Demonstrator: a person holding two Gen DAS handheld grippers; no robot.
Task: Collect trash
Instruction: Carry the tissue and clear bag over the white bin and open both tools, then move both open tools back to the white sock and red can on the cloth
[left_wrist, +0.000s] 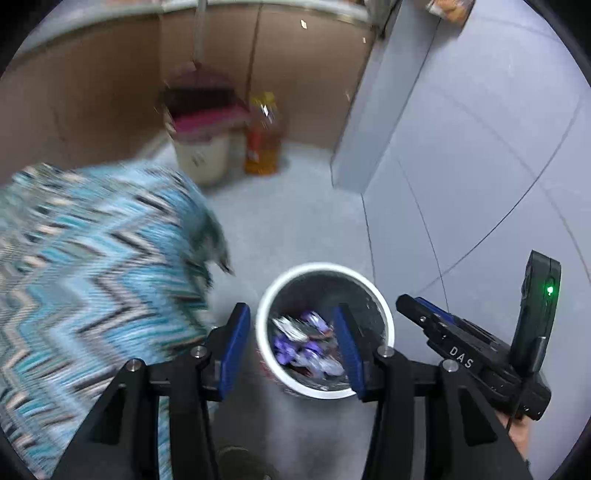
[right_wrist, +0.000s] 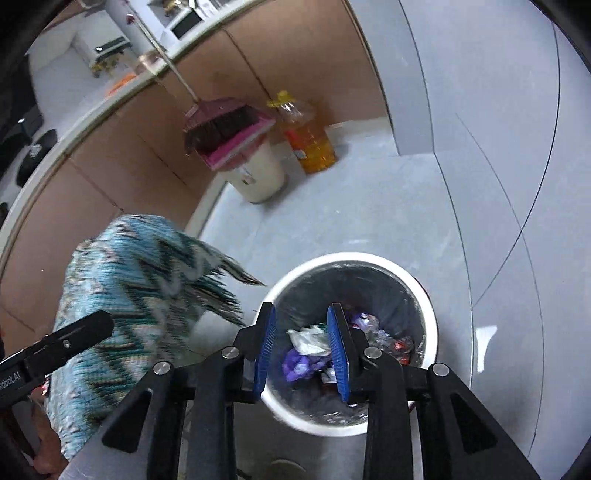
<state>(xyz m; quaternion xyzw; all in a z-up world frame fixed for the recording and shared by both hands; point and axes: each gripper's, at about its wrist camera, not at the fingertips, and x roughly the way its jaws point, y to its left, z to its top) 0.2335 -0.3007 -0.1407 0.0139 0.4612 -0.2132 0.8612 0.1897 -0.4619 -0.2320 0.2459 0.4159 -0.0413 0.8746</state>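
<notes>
A white-rimmed trash bin (left_wrist: 266, 354) with a dark liner stands on the grey floor and holds purple and white wrappers (left_wrist: 306, 347). My left gripper (left_wrist: 291, 321) is open and empty, above the bin's left side. In the right wrist view the same bin (right_wrist: 428, 306) holds crumpled white and purple trash (right_wrist: 306, 354). My right gripper (right_wrist: 301, 325) is open and empty, directly above the bin's opening. The right gripper's body shows at the right of the left wrist view (left_wrist: 476, 350).
A person's blue zigzag-patterned clothing (left_wrist: 92, 266) (right_wrist: 140, 295) is close on the left. By the brown cabinets stand a cream bin (right_wrist: 258, 173) with a pink dustpan and broom (right_wrist: 229, 129), and an orange oil bottle (right_wrist: 310, 140). A grey wall (right_wrist: 480, 110) runs on the right.
</notes>
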